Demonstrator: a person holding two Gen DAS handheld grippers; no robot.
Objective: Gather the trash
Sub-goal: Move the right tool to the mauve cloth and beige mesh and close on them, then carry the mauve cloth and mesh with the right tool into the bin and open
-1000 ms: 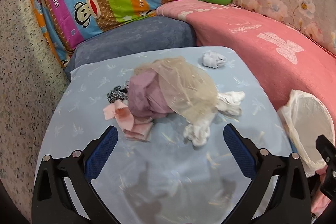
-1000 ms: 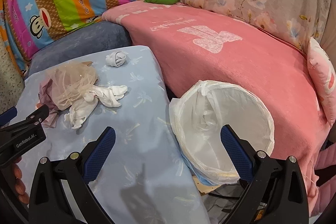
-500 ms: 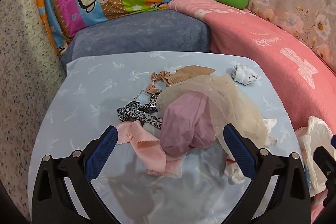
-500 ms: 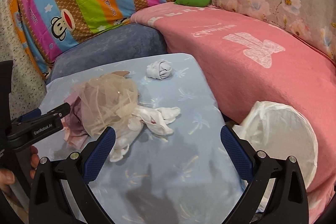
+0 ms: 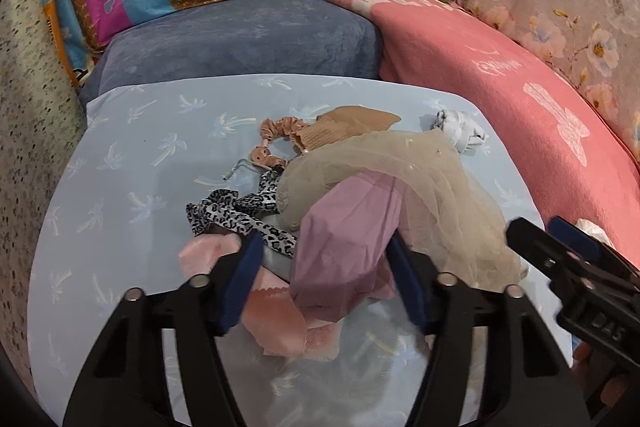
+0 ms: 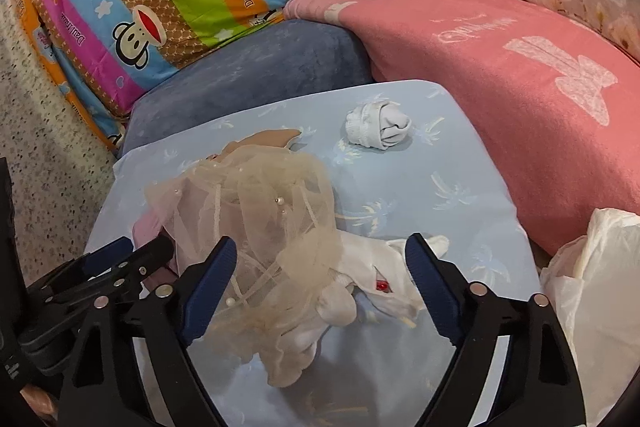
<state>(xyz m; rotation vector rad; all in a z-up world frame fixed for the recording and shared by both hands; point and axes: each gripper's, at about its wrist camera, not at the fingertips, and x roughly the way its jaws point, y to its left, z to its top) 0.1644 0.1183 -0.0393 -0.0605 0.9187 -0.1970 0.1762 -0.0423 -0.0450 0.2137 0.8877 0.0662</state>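
- On the far left of the light-blue palm-print tabletop (image 5: 132, 163) nothing has changed: a bare stretch of cloth, which we have closed in on over the last second
- Next comes the heap of trash: a black-and-white leopard-print fabric strip (image 5: 236, 215), a shiny pink satin scrap (image 5: 276, 323) and a mauve crumpled cloth (image 5: 344, 259)
- Our left gripper (image 5: 324, 247) has just been narrowing its jaws, from wide apart to about half; the mauve cloth and satin scrap now sit between the blue pads, though we cannot tell whether the pads already press on them, so we call it closing, not yet a sure grasp
- A beige see-through tulle net with small pearls (image 6: 256, 211) drapes over the middle of the heap
- Our right gripper (image 6: 320, 263) has swung away from the bin and over the heap's right side, its jaws just closing a little yet plainly released; the net's edge and a bundle of white crumpled cloth (image 6: 360, 283) lie between them
- A small rolled pale-grey sock (image 6: 378, 129) lies apart near the far edge, untouched
- At far right the white plastic-lined bin (image 6: 592, 267) stands beside the table, now at the frame's edge
- We judge that both hands have committed to the pick, and nothing from this heap is collected yet
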